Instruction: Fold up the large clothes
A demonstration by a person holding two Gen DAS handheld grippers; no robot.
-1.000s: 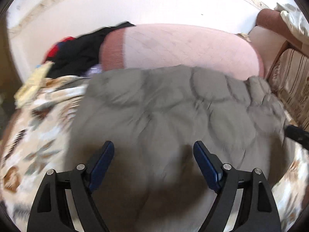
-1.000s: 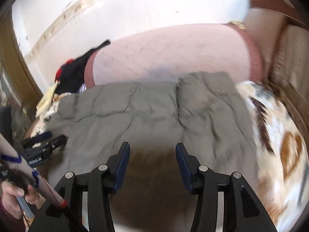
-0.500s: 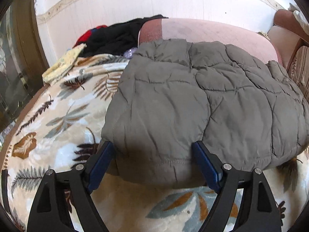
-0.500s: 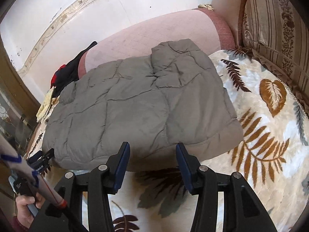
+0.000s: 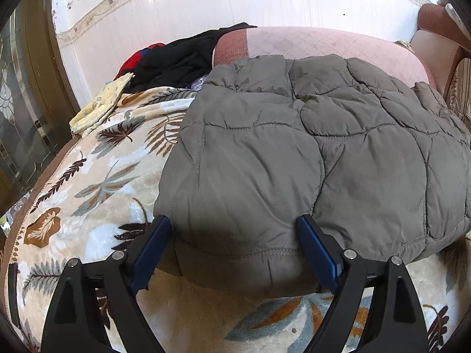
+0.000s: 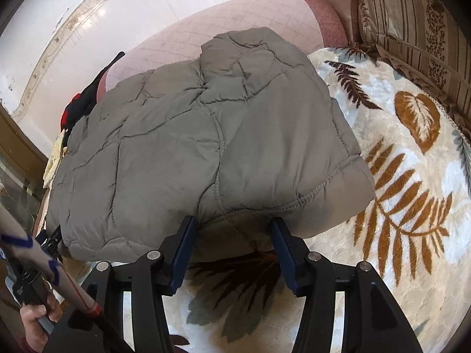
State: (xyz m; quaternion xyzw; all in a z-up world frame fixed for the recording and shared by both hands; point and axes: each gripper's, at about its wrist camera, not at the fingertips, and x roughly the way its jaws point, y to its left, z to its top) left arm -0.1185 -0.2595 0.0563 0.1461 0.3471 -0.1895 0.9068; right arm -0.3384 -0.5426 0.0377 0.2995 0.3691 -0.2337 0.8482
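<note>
Both tongs (image 5: 234, 244) (image 6: 232, 239) opening around jacket (image 5: 294, 153)

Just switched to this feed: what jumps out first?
A big grey quilted jacket lies folded on a leaf-print blanket, filling both views. Both grippers, left and right, sit at its near edge, jaws opening. Dark clothes are heaped at the far left.

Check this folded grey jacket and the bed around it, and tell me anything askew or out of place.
The grey quilted jacket is folded but uneven: one upper section sits bunched and crooked on top. A dark heap of clothes and a yellow cloth lie at the far edge of the leaf-print blanket. Nothing looks spilled or damaged.
</note>
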